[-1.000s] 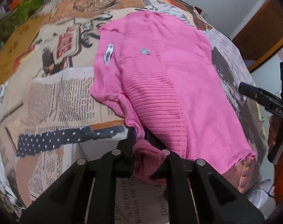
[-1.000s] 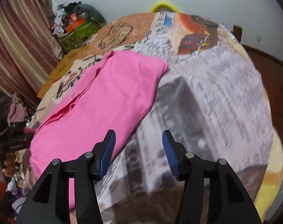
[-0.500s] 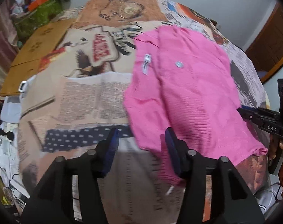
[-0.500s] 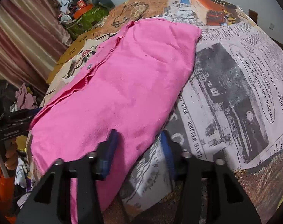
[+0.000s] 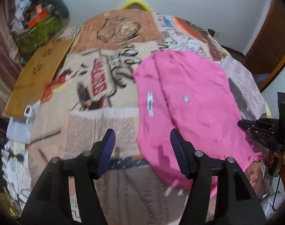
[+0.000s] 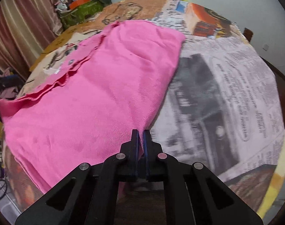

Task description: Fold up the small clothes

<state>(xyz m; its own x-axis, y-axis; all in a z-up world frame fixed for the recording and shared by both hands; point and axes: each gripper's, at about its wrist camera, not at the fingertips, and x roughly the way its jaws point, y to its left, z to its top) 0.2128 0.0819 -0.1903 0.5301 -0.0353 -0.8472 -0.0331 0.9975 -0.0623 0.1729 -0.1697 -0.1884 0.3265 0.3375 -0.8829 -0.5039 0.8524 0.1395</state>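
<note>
A pink knit garment [image 5: 189, 108] with a white label and a snap button lies spread on a table covered with a newspaper-print cloth [image 5: 97, 123]. My left gripper [image 5: 142, 148] is open and empty, raised above the garment's near left edge. In the right wrist view the garment [image 6: 97, 93] fills the left half. My right gripper [image 6: 140, 136] is shut on the garment's near right edge. The right gripper also shows in the left wrist view [image 5: 264, 131] at the garment's right side.
A brown cardboard sheet [image 5: 37, 75] lies at the table's far left. A green box with clutter [image 5: 39, 30] stands behind it. A brown curtain [image 6: 20, 28] hangs at left. A wooden door [image 5: 272, 37] is at right.
My left gripper let go of the pink cuff, opened and drew back upward. My right gripper moved down onto the garment's right edge and shut on it.
</note>
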